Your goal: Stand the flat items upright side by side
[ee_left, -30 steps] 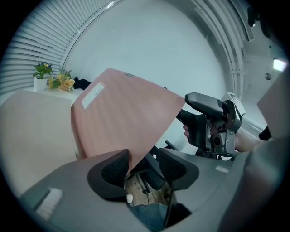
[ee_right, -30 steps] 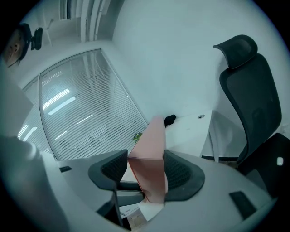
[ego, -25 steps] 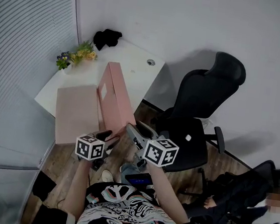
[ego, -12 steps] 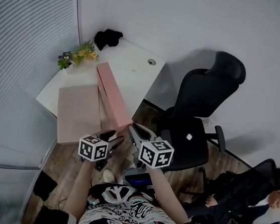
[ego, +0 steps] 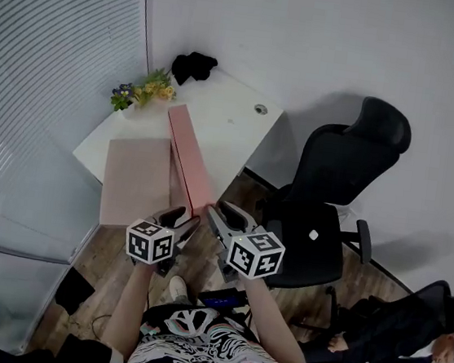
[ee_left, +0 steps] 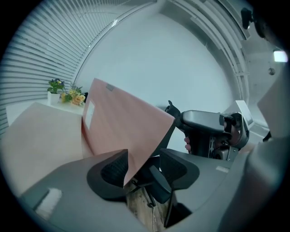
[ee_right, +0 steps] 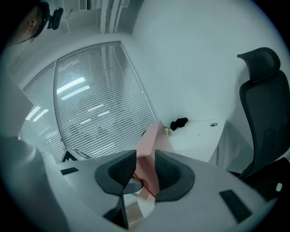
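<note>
So that the pink flat box stands on edge, the right hand-held gripper, jaws just loosened, pinches it. The left hand-held gripper is open around its corner, probably as a guard.

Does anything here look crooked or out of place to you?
Yes. The paler board lies flat on the white desk with its near end jutting past the edge, over the floor. The pinker board beside it stands on its long edge but seems to lean rather than stand straight.
</note>
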The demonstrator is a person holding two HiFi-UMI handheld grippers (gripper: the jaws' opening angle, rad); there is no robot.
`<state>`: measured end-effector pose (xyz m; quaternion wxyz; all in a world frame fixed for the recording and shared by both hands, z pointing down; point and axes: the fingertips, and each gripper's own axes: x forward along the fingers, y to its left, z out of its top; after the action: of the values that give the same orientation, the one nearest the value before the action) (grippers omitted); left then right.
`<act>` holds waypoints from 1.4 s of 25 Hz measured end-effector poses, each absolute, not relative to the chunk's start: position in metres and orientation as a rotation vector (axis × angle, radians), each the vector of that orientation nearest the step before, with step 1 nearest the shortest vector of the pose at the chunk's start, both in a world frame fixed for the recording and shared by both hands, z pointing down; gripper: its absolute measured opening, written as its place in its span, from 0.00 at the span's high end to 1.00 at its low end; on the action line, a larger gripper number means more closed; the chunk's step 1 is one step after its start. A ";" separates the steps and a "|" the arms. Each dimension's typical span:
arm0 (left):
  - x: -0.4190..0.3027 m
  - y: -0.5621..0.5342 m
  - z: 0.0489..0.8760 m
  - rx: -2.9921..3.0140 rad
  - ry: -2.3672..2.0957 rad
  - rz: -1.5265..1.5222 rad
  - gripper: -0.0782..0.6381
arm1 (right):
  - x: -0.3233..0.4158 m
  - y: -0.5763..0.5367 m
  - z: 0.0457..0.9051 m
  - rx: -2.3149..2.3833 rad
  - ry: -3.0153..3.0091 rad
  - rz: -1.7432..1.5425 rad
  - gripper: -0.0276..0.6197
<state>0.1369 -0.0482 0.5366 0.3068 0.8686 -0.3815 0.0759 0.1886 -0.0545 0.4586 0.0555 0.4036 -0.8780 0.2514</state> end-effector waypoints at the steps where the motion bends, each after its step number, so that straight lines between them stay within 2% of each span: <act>1: 0.136 -0.048 0.533 2.300 -1.030 0.200 0.59 | 0.190 -0.054 0.457 1.217 -2.674 0.767 0.76; 5: 0.134 -0.044 0.516 2.295 -1.110 0.170 0.59 | 0.198 -0.051 0.448 1.189 -2.704 0.769 0.76; 8: 0.124 -0.037 0.504 2.298 -1.209 0.152 0.59 | 0.201 -0.051 0.442 1.188 -2.707 0.740 0.70; 13: 0.102 -0.031 0.494 2.257 -1.351 0.129 0.60 | 0.198 -0.057 0.427 1.168 -2.747 0.732 0.68; 14: 0.097 -0.031 0.492 2.244 -1.372 0.106 0.60 | 0.194 -0.058 0.423 1.154 -2.749 0.739 0.67; 16: 0.088 -0.034 0.489 2.230 -1.397 0.073 0.60 | 0.184 -0.059 0.418 1.117 -2.746 0.748 0.57; 18: 0.079 -0.038 0.489 2.235 -1.398 0.070 0.60 | 0.173 -0.064 0.413 1.099 -2.735 0.728 0.55; 28: 0.057 -0.117 0.504 2.290 -1.122 -0.041 0.60 | 0.134 -0.142 0.422 1.128 -2.496 0.512 0.45; 35: 0.059 -0.151 0.523 2.348 -0.871 -0.028 0.60 | 0.105 -0.194 0.437 1.125 -2.363 0.553 0.42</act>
<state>0.0592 -0.1508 0.5233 0.3130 0.8904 -0.3302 -0.0108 0.1050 -0.1935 0.4365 0.2310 0.4092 -0.8595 0.2012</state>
